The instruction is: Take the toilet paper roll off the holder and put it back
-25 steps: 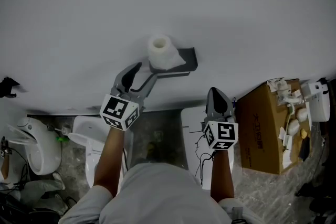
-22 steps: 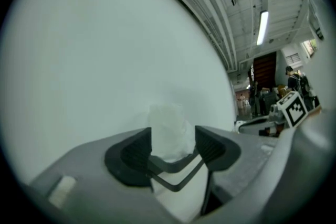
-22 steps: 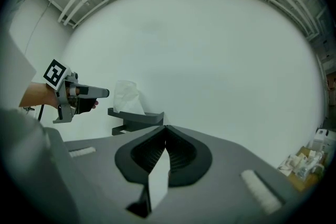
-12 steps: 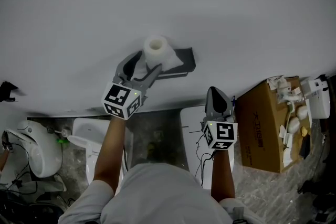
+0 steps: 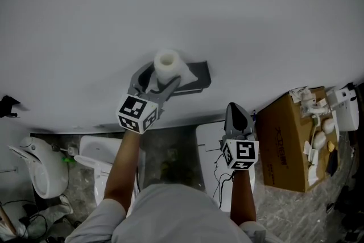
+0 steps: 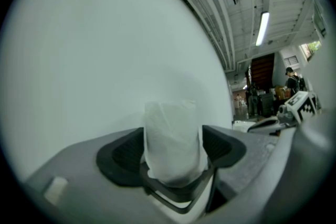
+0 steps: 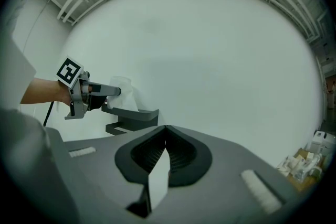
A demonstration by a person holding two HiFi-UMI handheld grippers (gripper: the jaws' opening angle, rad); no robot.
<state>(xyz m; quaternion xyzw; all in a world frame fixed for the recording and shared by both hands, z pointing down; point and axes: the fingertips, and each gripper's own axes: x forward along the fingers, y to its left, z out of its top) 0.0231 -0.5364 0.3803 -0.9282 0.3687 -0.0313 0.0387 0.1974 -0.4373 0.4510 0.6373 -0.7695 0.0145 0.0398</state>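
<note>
The white toilet paper roll (image 5: 166, 64) stands on end on the dark grey wall holder (image 5: 196, 74). My left gripper (image 5: 159, 74) straddles the roll, one finger on each side, and its jaws are opening. In the left gripper view the roll (image 6: 173, 141) fills the gap between the black pads (image 6: 121, 157), close beside them but not visibly squeezed, with the holder's bar (image 6: 178, 198) under it. My right gripper (image 5: 236, 109) hangs lower right, away from the holder, shut and empty (image 7: 167, 129). From there the roll (image 7: 127, 94) and holder (image 7: 134, 117) show at the left.
A plain white wall (image 5: 182, 3) fills the upper view. Below it are a white toilet (image 5: 37, 162) at the left, a white floor unit (image 5: 211, 142) in the middle and a cardboard box (image 5: 287, 142) with white parts at the right.
My left gripper has moved up and forward from beside the holder until its widening jaws straddle the roll. The right gripper has stayed in place.
</note>
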